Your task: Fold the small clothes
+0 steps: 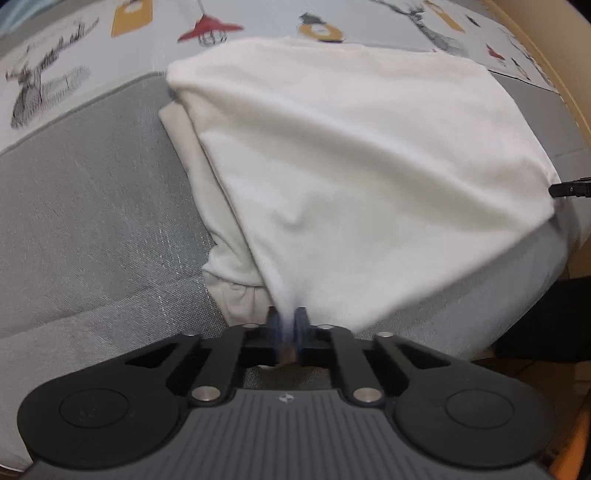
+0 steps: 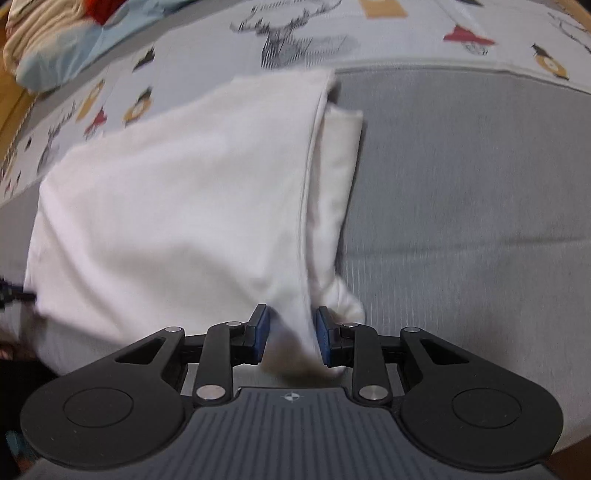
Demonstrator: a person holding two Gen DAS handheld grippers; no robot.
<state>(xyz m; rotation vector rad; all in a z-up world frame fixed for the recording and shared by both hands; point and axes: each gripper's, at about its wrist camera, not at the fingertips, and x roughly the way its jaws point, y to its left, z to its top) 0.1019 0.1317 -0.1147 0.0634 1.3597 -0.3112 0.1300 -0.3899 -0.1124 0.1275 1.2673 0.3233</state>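
A white garment (image 1: 351,166) lies partly folded on a grey cushion (image 1: 81,221), its top layer lifted over a lower layer. My left gripper (image 1: 291,325) is shut on a near corner of the garment. In the right wrist view the same white garment (image 2: 177,192) spreads to the left, and my right gripper (image 2: 291,332) is partly open with the near edge of the cloth hanging between its blue pads (image 2: 324,336). The right gripper's tip shows at the right edge of the left wrist view (image 1: 569,190), at the cloth's edge.
A patterned sheet (image 2: 406,33) with deer and lamp prints covers the surface behind the grey cushion (image 2: 480,184). A pile of bedding (image 2: 55,44) lies at the far left. A wooden frame (image 1: 554,44) runs along the right side.
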